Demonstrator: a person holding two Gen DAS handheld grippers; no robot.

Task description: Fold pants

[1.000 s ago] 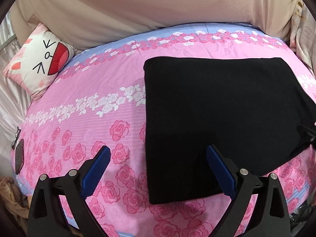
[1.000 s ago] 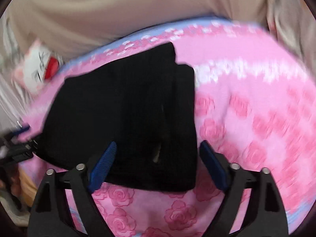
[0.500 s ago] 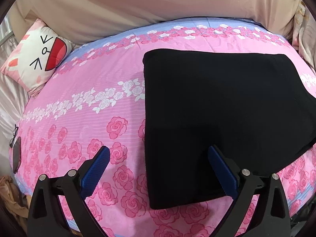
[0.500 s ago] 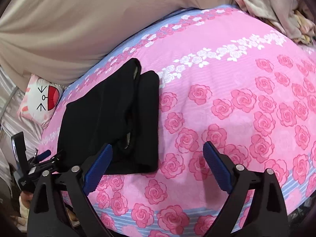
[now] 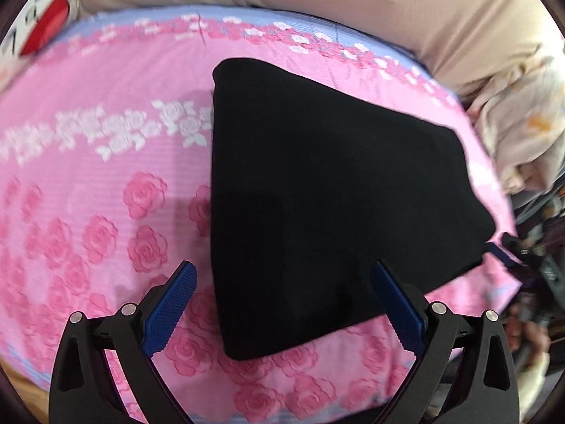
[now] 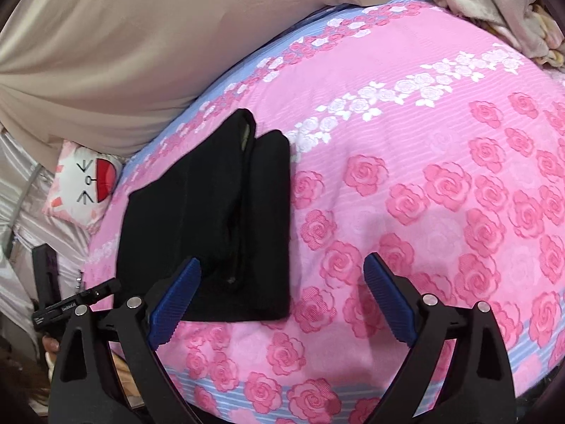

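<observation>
1. Folded black fabric pants [image 5: 335,205] lie flat on the pink rose-print bedsheet [image 5: 88,183], frame centre.
2. Left gripper [image 5: 282,300]: fingers apart, empty.
3. Right gripper [image 6: 282,296]: fingers apart, empty, lower frame.

Soft, even indoor light, no glare; left wrist view is motion-smeared, the sheet [image 5: 106,183] roses gone mushy; right view is crisp; pants [image 5: 328,194] are so black the folds barely show; fisheye bends everything, dark vignette in the corners.
</observation>
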